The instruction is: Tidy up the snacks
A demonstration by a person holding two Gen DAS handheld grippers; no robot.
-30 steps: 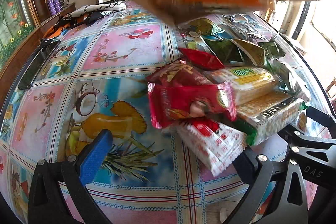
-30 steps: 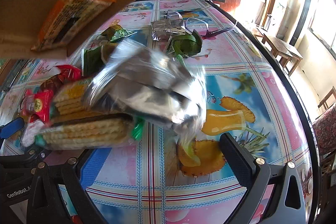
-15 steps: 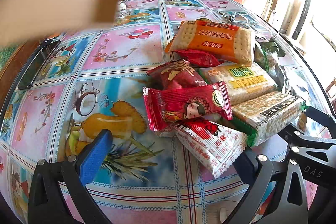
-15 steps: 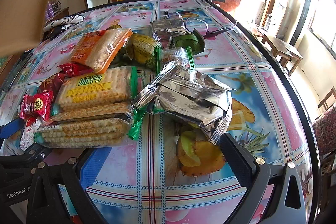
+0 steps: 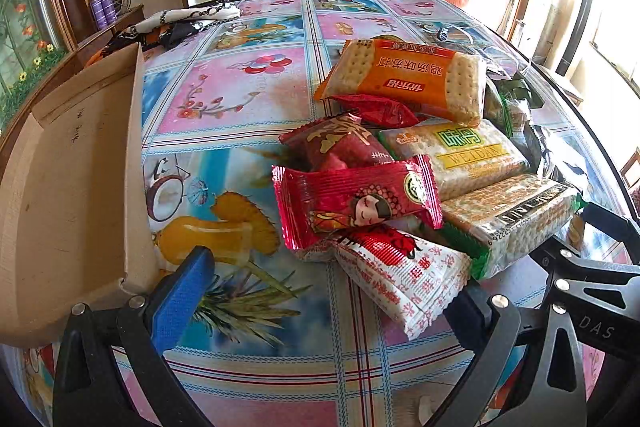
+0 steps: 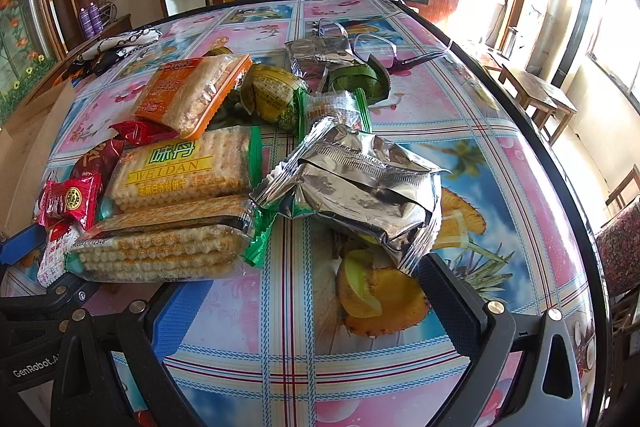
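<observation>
Snack pile on the worktop (image 5: pixel 240 99), both tools released and empty: left tool (image 5: pixel 324 291) faces the light, slippery red wrapped sweet (image 5: pixel 356 199), best pinched at a crimped end, while right tool (image 6: pixel 312 303) faces the crinkly, crushable foil bag (image 6: pixel 360 187); cardboard box (image 5: pixel 68 187) stands left.

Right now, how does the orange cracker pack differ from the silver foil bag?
The orange cracker pack is flat, firm and partly clear, showing crackers; the silver foil bag is crumpled and opaque. The cracker pack rests on top of other snacks; the foil bag lies mostly on the tablecloth. Both lie untouched, with both grippers open.
</observation>
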